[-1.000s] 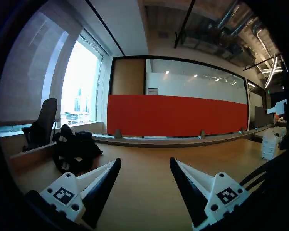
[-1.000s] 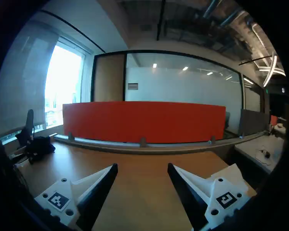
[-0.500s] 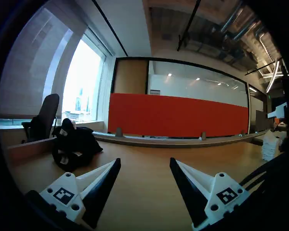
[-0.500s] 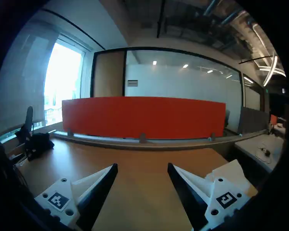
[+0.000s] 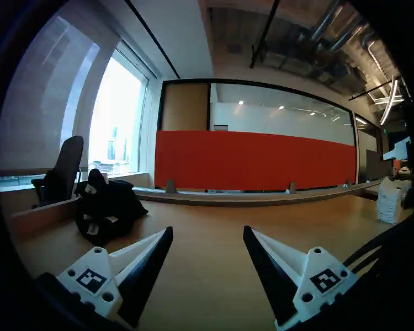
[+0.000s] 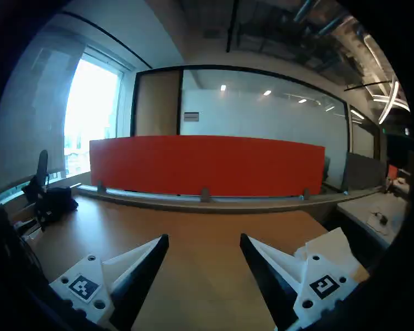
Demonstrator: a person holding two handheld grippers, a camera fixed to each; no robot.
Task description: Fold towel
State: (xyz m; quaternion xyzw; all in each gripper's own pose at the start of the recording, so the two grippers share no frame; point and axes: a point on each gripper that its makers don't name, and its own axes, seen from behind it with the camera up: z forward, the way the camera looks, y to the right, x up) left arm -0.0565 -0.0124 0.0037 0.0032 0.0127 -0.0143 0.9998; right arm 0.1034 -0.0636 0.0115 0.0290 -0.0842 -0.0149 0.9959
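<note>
Left gripper view: left gripper (image 5: 207, 228) gapes over desk (image 5: 207, 276), black bag (image 5: 107, 212) nearby.

The divider panel (image 5: 254, 161) is red-orange, desk (image 5: 207, 265) warm tan, bag (image 5: 109, 212) black; left gripper (image 5: 207, 230) white (black inside faces, black-and-white square tags).

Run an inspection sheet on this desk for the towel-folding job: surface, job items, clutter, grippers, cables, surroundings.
Surface: light brown wooden desk, bare between the fingers.
Job's things: white stacked pile at the right of the left gripper view, possibly folded towels; cannot tell.
Clutter: black crumpled bag or garment on the desk.
Grippers: left gripper open, holding nothing; right gripper open, holding nothing.
Cables: dark cable-like strands beside the left gripper's finger.
Surroundings: red partition panel, black office chair, bright window.
</note>
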